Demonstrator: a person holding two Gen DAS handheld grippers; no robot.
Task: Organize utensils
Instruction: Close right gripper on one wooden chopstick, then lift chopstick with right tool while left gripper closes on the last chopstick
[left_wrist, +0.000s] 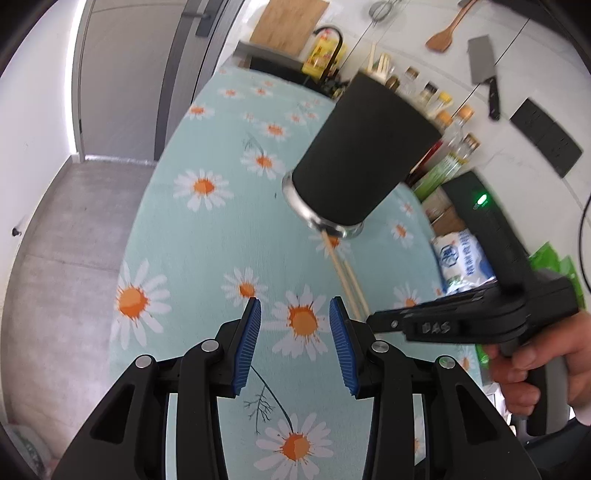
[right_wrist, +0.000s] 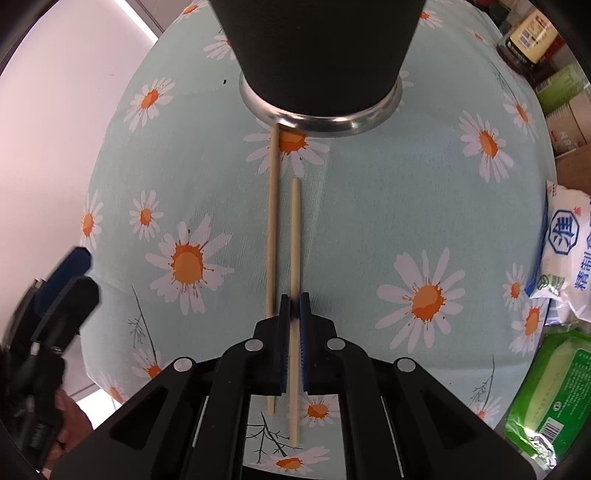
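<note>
Daisy-print tablecloth (left_wrist: 207, 236) fills centre frame. Upper right: spice jars (left_wrist: 439, 103), cleaver (left_wrist: 484, 70) and wooden spatula (left_wrist: 445, 33) on wall. Right edge: salt bag (right_wrist: 569, 247).

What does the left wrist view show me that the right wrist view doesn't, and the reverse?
Left wrist only: the wall behind, with a wooden spatula, a cleaver and spice jars, plus the open left hand-held gripper.
Right wrist only: the right hand-held gripper shut on one chopstick; the second chopstick lies alongside.
Both: the black holder, daisy tablecloth, salt bag.
</note>
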